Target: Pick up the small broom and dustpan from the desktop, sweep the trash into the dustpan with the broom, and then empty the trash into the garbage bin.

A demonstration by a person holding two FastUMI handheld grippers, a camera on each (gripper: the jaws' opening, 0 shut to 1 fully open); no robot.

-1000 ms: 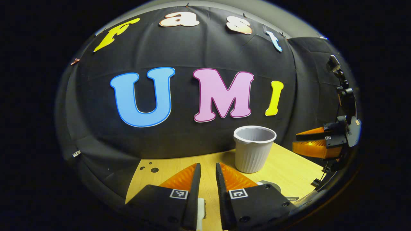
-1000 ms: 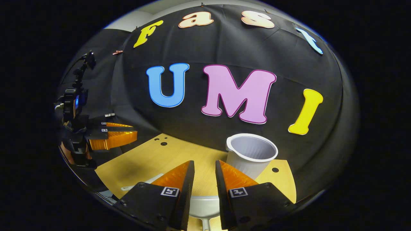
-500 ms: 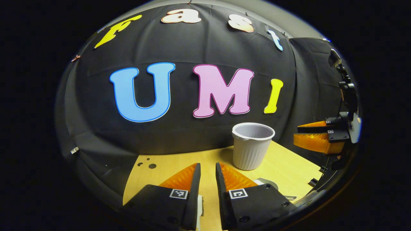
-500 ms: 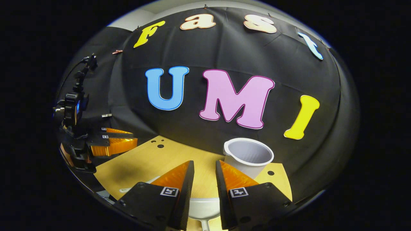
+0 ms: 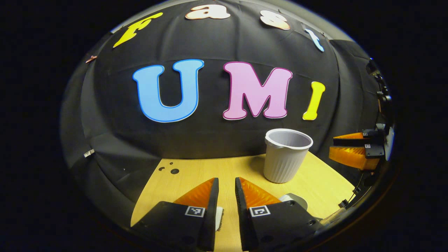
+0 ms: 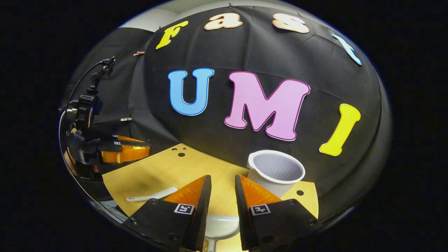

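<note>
Left gripper view: the left gripper (image 5: pixel 226 196) hangs above the pale wooden counter (image 5: pixel 196 171), jaws parted by a narrow gap and empty; the grey ribbed plastic garbage bin (image 5: pixel 287 155) stands upright ahead to the right, near the booth wall. The right gripper (image 5: pixel 351 150) appears at the far right edge. Right gripper view: the right gripper (image 6: pixel 223 196), jaws likewise slightly apart and empty, is over a white dustpan (image 6: pixel 220 227) lying on the counter; a slim white broom handle (image 6: pixel 152 194) lies to its left, apart from both grippers.

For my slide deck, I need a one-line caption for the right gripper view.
Right gripper hovers open above a white dustpan, grey bin just ahead.
</note>
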